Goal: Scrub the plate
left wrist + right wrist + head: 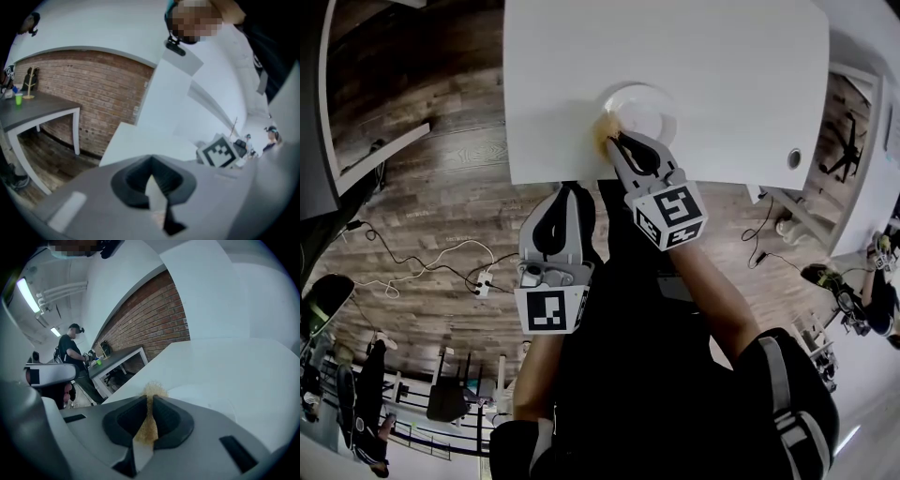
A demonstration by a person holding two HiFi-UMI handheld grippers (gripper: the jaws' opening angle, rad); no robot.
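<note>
Plate [645, 108] sits on the white bench [722, 75], close to its near edge; right gripper [615, 141] reaches in from the near side, jaws clamped on a tan fibrous scrubber [606, 125] that lies at the plate's left near rim, contact with the rim likely but not certain; left gripper [567, 191] hangs off the bench over the wood floor [441, 178], jaws closed on nothing; main risk as I read it: nothing steadies the plate, so a firm stroke could push it across the bench or spin it, and a pull toward the near side could take it over the edge; second risk: the scrubber is pinched by a thin strip, so hard rubbing could drag it out of the jaws; third: working only the rim leaves the middle of the plate untouched; right gripper view shows the pinch on the scrubber [154, 389] plainly, right gripper [150, 400], plate [206, 397] just right of it, which the head view shows only small; head view alone shows how near the plate is to the bench edge; left gripper view shows the left gripper [151, 161] with jaws together and empty, no plate in sight, only bench [140, 140] and the right gripper's marker cube [220, 152].
</note>
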